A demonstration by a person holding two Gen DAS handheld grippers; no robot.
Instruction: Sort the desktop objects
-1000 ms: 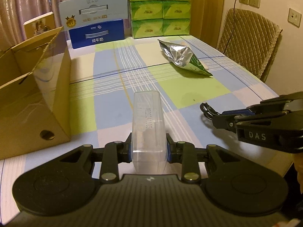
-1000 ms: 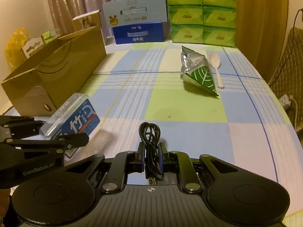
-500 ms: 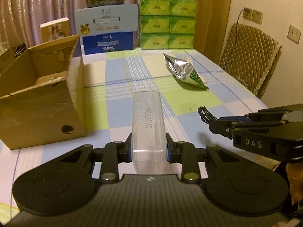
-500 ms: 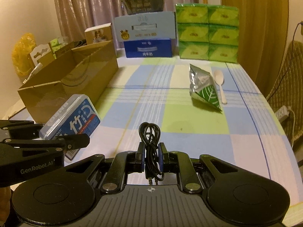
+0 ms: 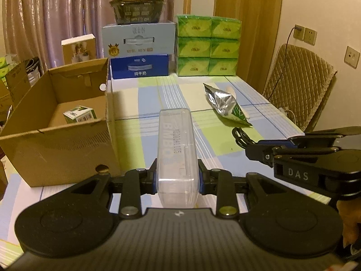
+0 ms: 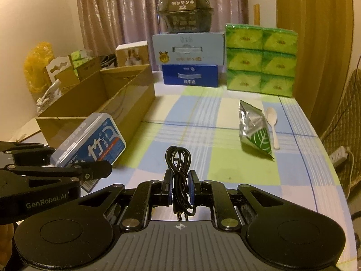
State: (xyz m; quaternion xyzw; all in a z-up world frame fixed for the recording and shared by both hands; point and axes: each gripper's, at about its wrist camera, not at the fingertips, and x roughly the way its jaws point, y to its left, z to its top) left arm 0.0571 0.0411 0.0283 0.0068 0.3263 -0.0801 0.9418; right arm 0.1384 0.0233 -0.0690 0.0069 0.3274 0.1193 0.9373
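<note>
My left gripper (image 5: 177, 176) is shut on a clear plastic box (image 5: 176, 144) with a blue label, held above the table; the box also shows in the right wrist view (image 6: 90, 140). My right gripper (image 6: 180, 187) is shut on a coiled black cable (image 6: 179, 164), seen in the left wrist view too (image 5: 241, 135). An open cardboard box (image 5: 58, 124) stands to the left, with a small green-and-white carton (image 5: 79, 114) inside. A foil snack bag (image 6: 256, 128) and a white spoon (image 6: 273, 122) lie on the checked tablecloth further back.
Stacked blue milk cartons (image 5: 138, 52), a dark bowl package (image 5: 136, 2) on top and green tissue packs (image 5: 207, 47) line the table's far end. A quilted chair (image 5: 297, 85) stands at the right. Clutter sits left of the cardboard box (image 6: 65, 72).
Both grippers have risen with their loads and the views now look down more on the table; the inside of the cardboard box has come into sight.
</note>
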